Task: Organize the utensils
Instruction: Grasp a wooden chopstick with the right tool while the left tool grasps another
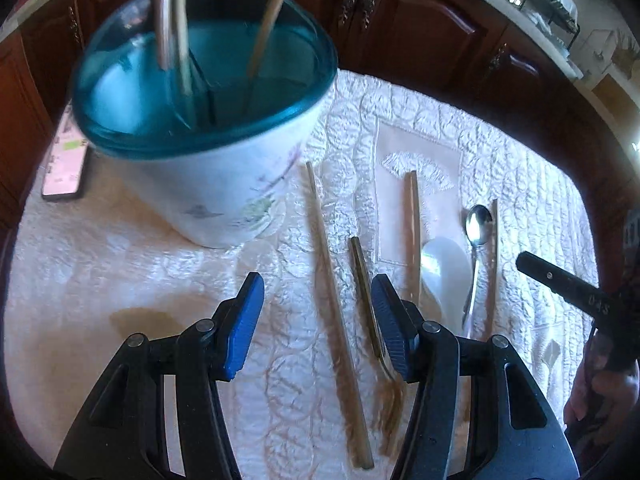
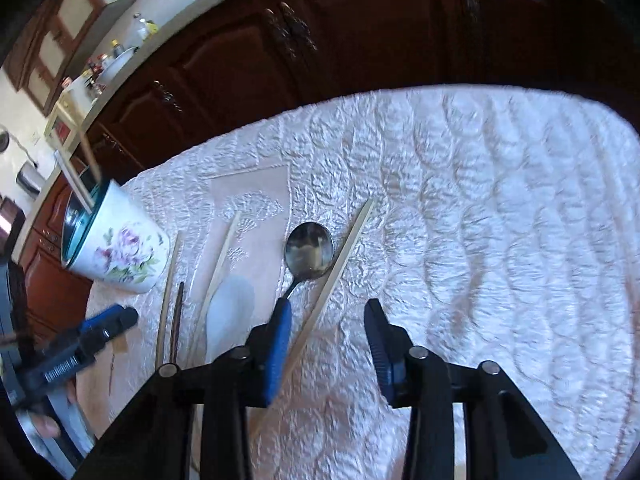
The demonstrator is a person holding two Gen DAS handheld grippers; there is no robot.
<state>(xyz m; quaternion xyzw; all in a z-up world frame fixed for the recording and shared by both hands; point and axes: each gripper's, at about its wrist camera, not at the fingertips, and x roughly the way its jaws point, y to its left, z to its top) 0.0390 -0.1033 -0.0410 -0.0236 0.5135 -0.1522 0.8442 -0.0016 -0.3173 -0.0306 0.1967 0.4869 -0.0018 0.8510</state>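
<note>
A white floral cup with a teal inside (image 1: 208, 120) stands at the left and holds a metal utensil (image 1: 173, 12) and a chopstick (image 1: 272, 16); it also shows in the right wrist view (image 2: 120, 252). On the cloth lie several chopsticks (image 1: 336, 320), a fork (image 1: 374, 320), a white ceramic spoon (image 1: 446, 276) and a metal spoon (image 2: 310, 252). My left gripper (image 1: 318, 324) is open and empty over a chopstick and the fork. My right gripper (image 2: 328, 344) is open and empty over a chopstick (image 2: 340, 268), its left finger above the metal spoon's handle.
A phone (image 1: 64, 164) lies left of the cup. The white quilted cloth (image 2: 480, 208) covers the table. Dark wood cabinets (image 2: 320, 40) stand behind. The right gripper shows at the right edge of the left view (image 1: 568, 284).
</note>
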